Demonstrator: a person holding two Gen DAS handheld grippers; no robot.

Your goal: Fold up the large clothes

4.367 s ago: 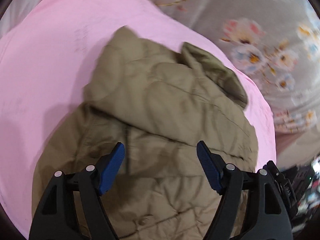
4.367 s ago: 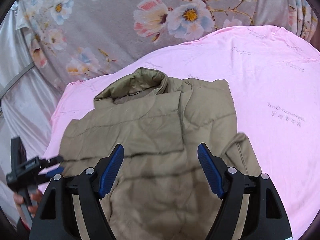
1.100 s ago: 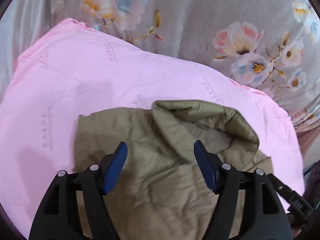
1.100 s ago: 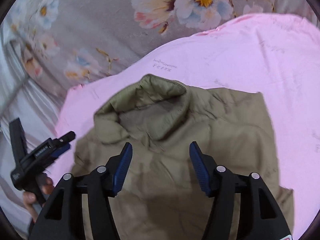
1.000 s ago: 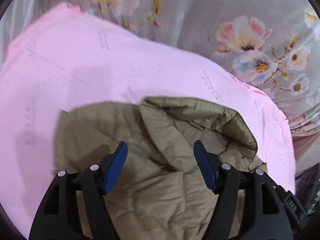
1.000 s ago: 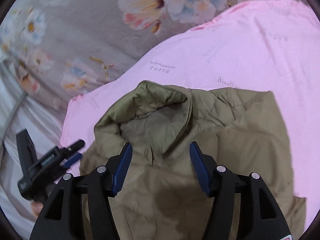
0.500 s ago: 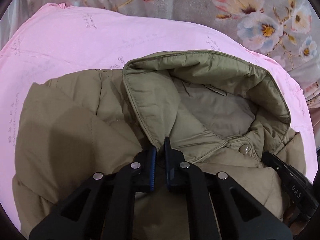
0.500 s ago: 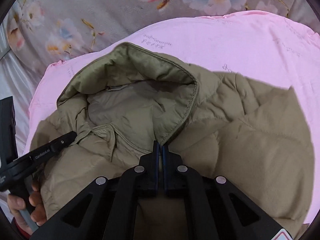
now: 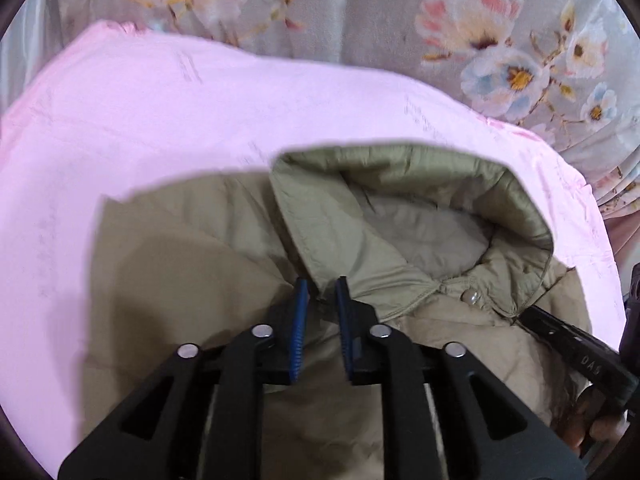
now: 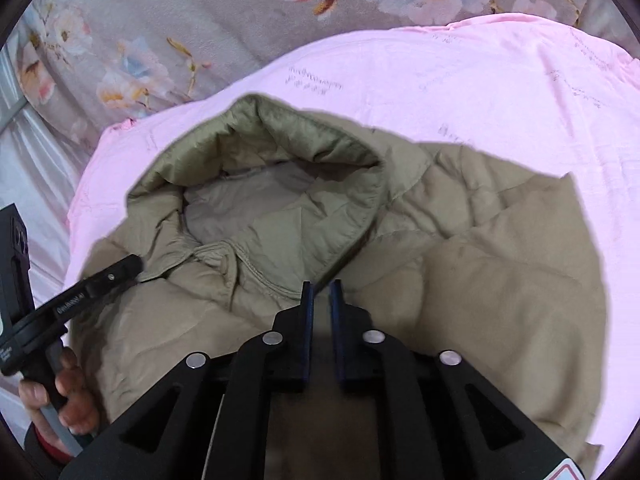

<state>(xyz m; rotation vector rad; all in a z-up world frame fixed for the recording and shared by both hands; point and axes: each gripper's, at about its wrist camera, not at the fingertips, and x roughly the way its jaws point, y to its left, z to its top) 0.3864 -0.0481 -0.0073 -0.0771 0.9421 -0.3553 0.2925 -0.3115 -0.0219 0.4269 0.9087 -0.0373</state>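
Both tongs, left [image 9: 322, 286] and right [image 10: 319, 289], are opening with jacket [image 10: 500, 280] fabric between their pads, at either side of its collar [image 9: 360, 240].

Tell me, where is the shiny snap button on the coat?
In the left wrist view the snap button sits right of centre on the jacket, at the collar's base, just right of the left gripper.

An olive padded jacket [image 9: 192, 280] lies on a pink sheet [image 9: 200, 112], its collar [image 9: 400, 200] standing open with a snap button [image 9: 469, 297] at its base. The left gripper [image 9: 322, 292] has collar fabric between its blue pads, jaws opening (the gap is narrow). The right gripper [image 9: 532, 314] reaches the collar from the right edge
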